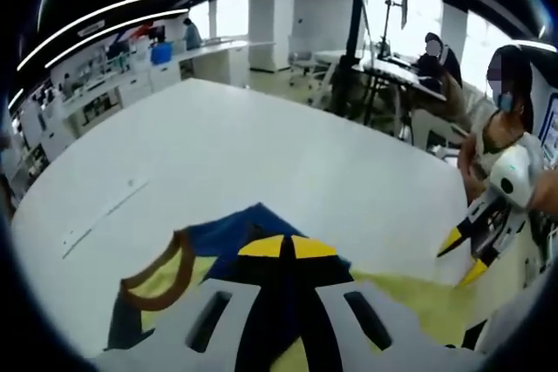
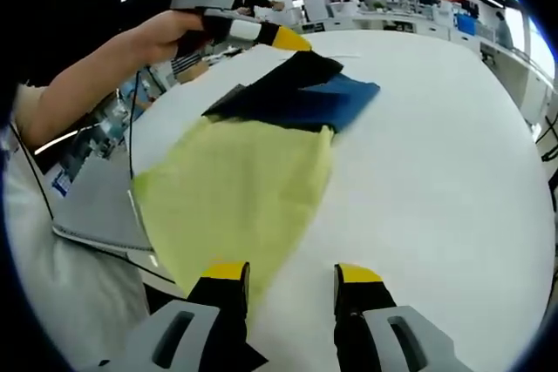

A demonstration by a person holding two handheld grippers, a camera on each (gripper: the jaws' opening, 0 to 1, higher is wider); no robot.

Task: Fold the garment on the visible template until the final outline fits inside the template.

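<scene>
Although the garment [image 2: 244, 180] lies on the white table [image 2: 436, 145], folding looks barely begun: no clean rectangle, and no template outline can be made out. Yellow body soft, thin, creased; blue sleeve section [image 2: 331, 100] bunched; brown ribbed collar [image 1: 161, 280] curved. The left gripper [image 1: 281, 247] appears pressed together on the blue cloth, judged from the right gripper view. The right gripper [image 2: 292, 274] stands spread, empty, at the yellow hem. Remaining: flatten, fold inward, check fit.
</scene>
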